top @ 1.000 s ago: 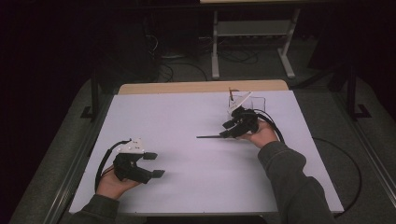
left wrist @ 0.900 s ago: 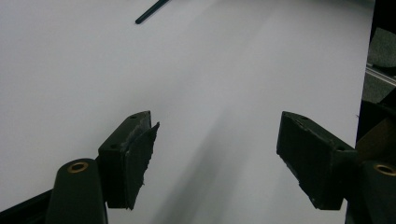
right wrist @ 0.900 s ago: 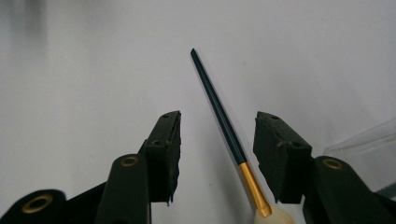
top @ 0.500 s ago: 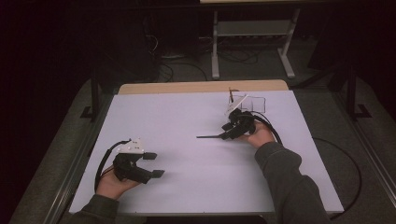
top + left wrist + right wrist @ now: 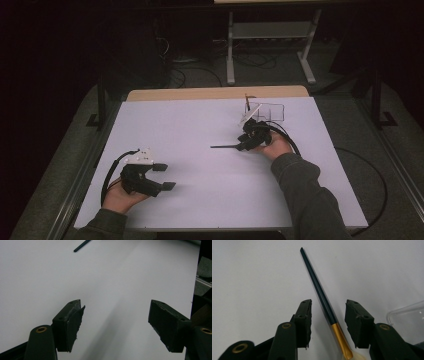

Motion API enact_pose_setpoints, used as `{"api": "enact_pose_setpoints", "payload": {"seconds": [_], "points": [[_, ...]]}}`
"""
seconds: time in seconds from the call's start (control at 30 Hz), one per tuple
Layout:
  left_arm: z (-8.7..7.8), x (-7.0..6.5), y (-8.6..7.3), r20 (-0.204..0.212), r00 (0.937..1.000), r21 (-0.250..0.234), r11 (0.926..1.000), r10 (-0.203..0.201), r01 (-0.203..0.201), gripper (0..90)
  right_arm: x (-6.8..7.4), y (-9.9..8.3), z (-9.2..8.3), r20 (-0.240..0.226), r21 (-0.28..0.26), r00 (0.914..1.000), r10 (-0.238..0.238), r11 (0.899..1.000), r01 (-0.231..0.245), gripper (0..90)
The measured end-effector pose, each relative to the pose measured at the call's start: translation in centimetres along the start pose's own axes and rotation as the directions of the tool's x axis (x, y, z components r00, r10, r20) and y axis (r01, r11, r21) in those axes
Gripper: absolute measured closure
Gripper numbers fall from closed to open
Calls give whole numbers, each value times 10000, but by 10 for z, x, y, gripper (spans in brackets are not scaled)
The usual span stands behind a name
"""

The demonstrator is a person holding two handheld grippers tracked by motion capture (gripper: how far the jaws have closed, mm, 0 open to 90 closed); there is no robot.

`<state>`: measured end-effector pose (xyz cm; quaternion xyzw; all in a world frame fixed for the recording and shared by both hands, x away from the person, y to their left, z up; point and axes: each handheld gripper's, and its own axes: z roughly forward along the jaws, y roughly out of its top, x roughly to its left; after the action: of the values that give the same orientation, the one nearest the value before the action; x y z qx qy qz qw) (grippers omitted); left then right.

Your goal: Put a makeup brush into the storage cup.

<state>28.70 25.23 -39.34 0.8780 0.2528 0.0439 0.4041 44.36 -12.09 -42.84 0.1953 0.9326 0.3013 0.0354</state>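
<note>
Between my right gripper's [image 5: 328, 323] closing but not yet gripping jaws, the slim paintbrush [image 5: 322, 296] may roll aside; left gripper [image 5: 116, 326] idles open

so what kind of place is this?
Likely a lab recording station: a white table in a dark room, metal stand and loose cables on the floor behind.

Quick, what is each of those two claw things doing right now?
Left gripper: open, nothing between its jaws.
Right gripper: jaws have just been closing around the paintbrush lying on the table, not yet pressing on it.
</note>
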Motion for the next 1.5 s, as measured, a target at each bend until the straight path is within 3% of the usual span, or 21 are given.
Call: {"api": "enact_pose_setpoints", "payload": {"seconds": [0.3,0.93,1.5], "points": [[1,1,0,30,10000,40,10000,-28,28,264,0,-1,3,76,293,10000,57,9996,-60,652],[1,1,0,16,10000,28,10000,-34,34,264,1,0,5,170,661,9993,-326,9973,314,813],[2,1,0,-7,10000,76,10000,-61,61,264,-1,-1,5,-5,614,9999,-148,9980,148,830]]}}
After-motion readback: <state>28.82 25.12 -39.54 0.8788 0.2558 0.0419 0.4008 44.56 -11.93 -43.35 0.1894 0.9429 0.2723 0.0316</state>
